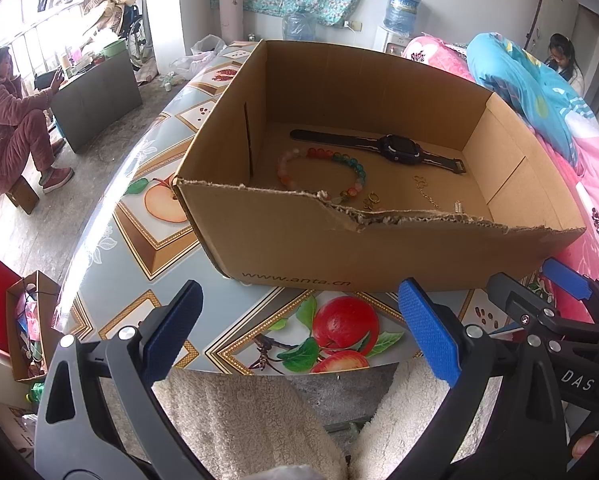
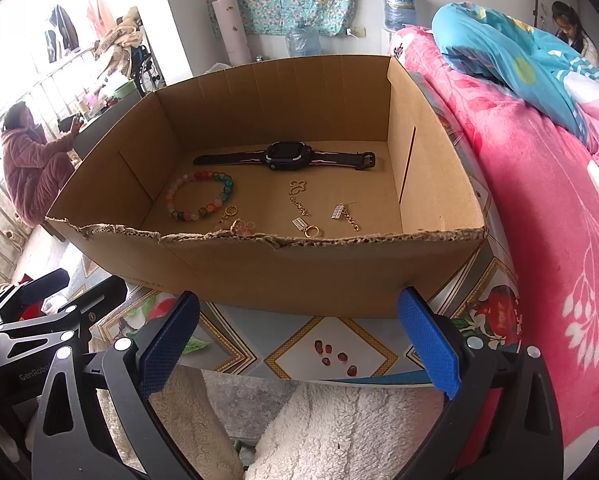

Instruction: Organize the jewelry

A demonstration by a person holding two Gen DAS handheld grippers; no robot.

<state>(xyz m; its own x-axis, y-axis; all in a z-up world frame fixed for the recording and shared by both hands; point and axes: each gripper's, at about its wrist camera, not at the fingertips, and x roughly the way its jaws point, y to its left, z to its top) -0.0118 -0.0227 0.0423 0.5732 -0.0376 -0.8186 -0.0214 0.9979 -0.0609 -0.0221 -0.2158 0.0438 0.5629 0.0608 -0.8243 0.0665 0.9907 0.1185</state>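
Both grippers are held at the near edge of the desk (image 2: 339, 360), side by side, with nothing between their blue pads. The left gripper (image 1: 299, 332) has its jaws spread wide; the right gripper (image 2: 299, 340) has its jaws equally wide. Ahead of both pairs of jaws, a cardboard box (image 2: 259, 272) with a torn front rim is set on the desk.

Inside the box, beyond the jaws, the jewelry is laid out on the floor of the box. A dark watch (image 2: 285, 155) is stretched flat along the far wall. A beaded bracelet (image 2: 199, 196) is seen nearer and to the left. Small gold earrings (image 2: 231, 214) lie just beside it, and gold chain pieces (image 2: 299, 198) with small charms (image 2: 337, 212) are spread to the right, close behind the torn rim.
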